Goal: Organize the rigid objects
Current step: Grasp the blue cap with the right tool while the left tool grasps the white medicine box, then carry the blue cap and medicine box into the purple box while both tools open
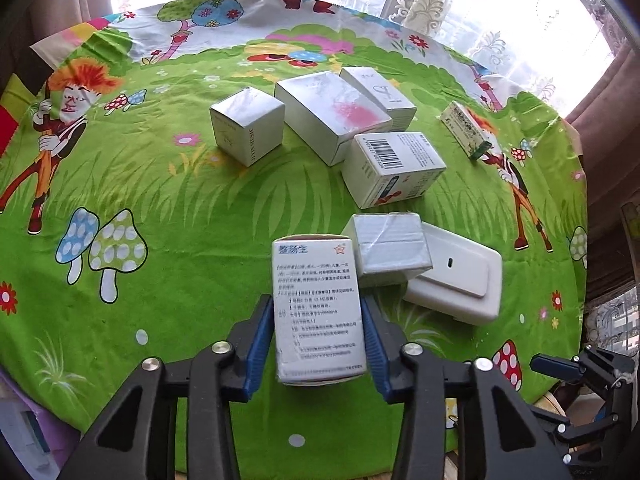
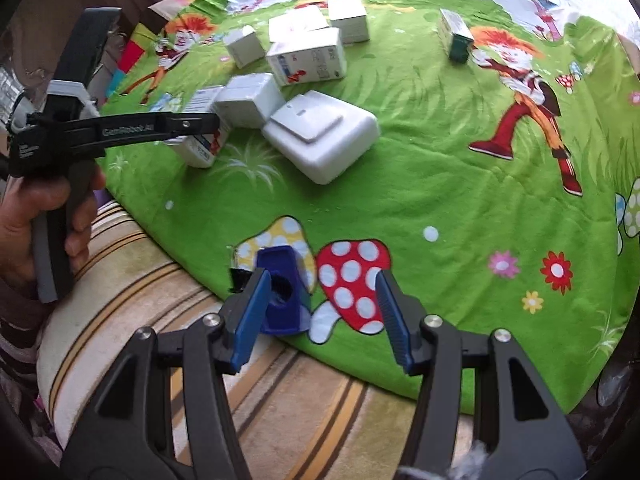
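Left wrist: left gripper [image 1: 318,324] clamped on med box [image 1: 318,312], pads on its long sides for a firm hold, near cloth's [image 1: 160,184] front edge; other boxes [image 1: 332,116] grouped mid-cloth.
Right wrist: right gripper [image 2: 318,312] half open, holds nothing; blue piece [image 2: 282,300] beside its left pad at front edge.

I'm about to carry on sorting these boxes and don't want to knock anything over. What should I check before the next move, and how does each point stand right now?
1. Left tool gripping the medicine box: ok, blue pads press on both its sides.
2. Box square in the grip: ok, upright between the pads.
3. Room beside it: not ok, the grey taped box sits right against it, overlapping the white plastic case.
4. Right tool free: ok, open, with nothing between the pads.
5. Small blue piece by the right tool's left pad: cannot tell whether it touches.
6. Green-ended box out of the way: ok, it stands apart.
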